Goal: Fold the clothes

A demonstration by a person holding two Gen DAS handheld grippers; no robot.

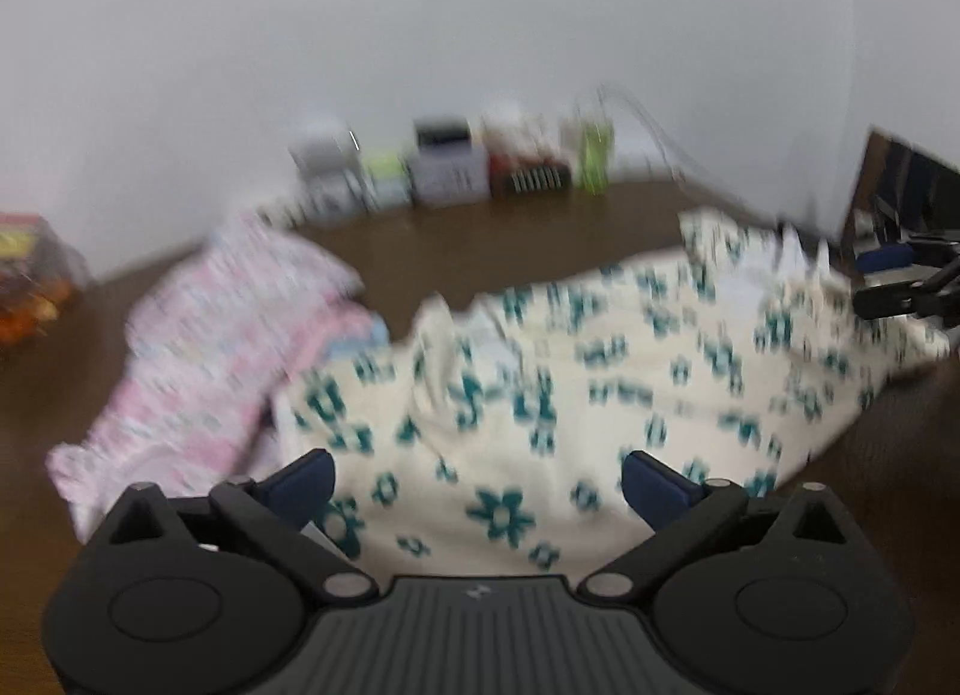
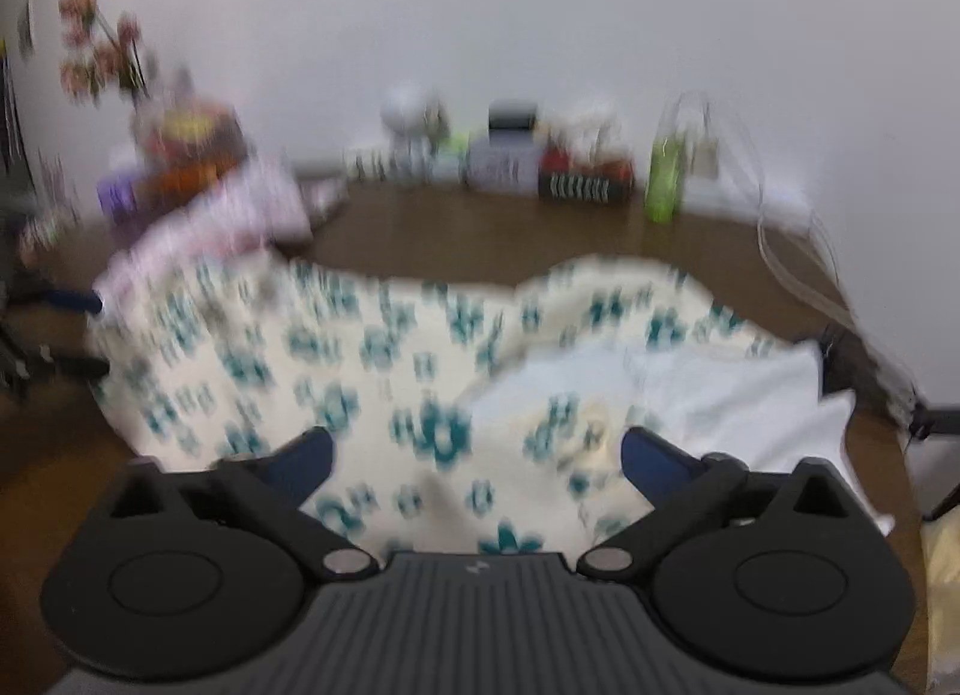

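Note:
A cream garment with teal flowers (image 1: 540, 395) lies spread and rumpled on the brown table (image 1: 510, 239). My left gripper (image 1: 480, 479) hangs over its near edge, open, with nothing pinched between its blue pads. My right gripper (image 1: 900, 281) shows at that garment's far right end. In the right wrist view the same cream garment (image 2: 360, 371) has a white inner part (image 2: 720, 389) showing at its right. My right gripper (image 2: 477, 461) stands open above the cloth, holding nothing. My left gripper (image 2: 78, 329) is at the garment's left end. Both views are blurred.
A pink patterned garment (image 1: 228, 347) lies left of the cream one. Several boxes (image 1: 444, 167) and a green bottle (image 2: 663, 179) line the wall at the back of the table. Clear cables (image 2: 798, 257) run at the right. Artificial flowers (image 2: 102, 47) and a snack container (image 1: 30, 275) stand at the left.

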